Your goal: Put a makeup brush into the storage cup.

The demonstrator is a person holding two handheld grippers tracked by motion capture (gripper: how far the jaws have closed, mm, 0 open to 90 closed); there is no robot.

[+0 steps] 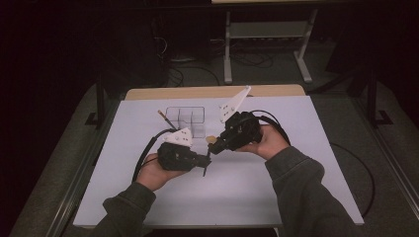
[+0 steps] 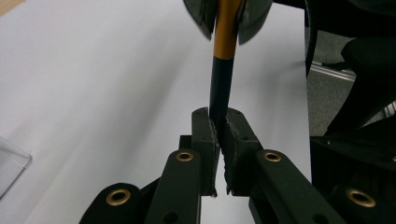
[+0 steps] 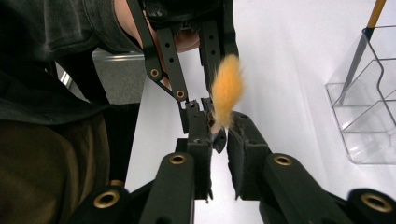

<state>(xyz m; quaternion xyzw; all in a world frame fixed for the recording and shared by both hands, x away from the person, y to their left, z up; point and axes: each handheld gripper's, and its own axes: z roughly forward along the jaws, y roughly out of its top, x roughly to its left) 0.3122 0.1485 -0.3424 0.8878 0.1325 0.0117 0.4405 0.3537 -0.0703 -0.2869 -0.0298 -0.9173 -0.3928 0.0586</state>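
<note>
Brush work sits at the middle of the white table (image 1: 276, 163), where your two grippers meet. Your left gripper (image 2: 218, 122) has its jaws pressed onto the dark lower handle of a makeup brush (image 2: 220, 88), which rises away from them. Your right gripper (image 3: 220, 126) pinches the same brush at its gold ferrule, and the orange bristle tuft (image 3: 227, 95) fans out just past its jaws. To the far left of both grippers a clear organizer (image 1: 187, 120) stands on the table, well apart from the held brush, with a second brush (image 3: 362, 44) leaning tilted in one compartment.
</note>
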